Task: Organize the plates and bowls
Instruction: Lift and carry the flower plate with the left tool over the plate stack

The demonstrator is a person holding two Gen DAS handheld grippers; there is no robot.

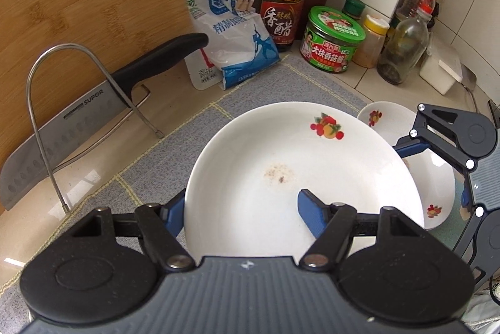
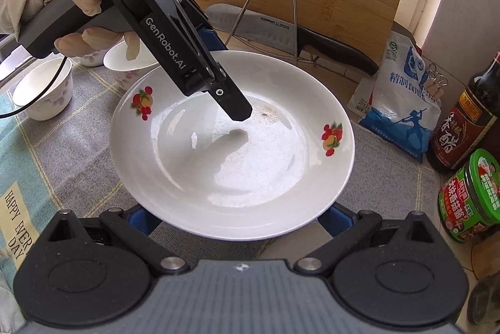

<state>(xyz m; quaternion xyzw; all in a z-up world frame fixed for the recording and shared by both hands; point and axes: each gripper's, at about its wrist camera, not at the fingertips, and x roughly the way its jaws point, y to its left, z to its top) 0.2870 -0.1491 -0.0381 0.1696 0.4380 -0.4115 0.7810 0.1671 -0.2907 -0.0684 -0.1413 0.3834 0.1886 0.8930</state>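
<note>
Both tools grip the plate (image 1: 281, 165) — left tool (image 1: 240, 209) straddling its near rim, right tool (image 2: 234, 218) clamped likewise; next I stack it onto the plate (image 1: 437, 196) beyond.

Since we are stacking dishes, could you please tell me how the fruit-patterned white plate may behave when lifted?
The plate looks like glazed ceramic: probably rigid, and breakable if dropped. Its glossy sheen suggests it may slip. Pinched at one edge by the left gripper, it could tilt.
</note>
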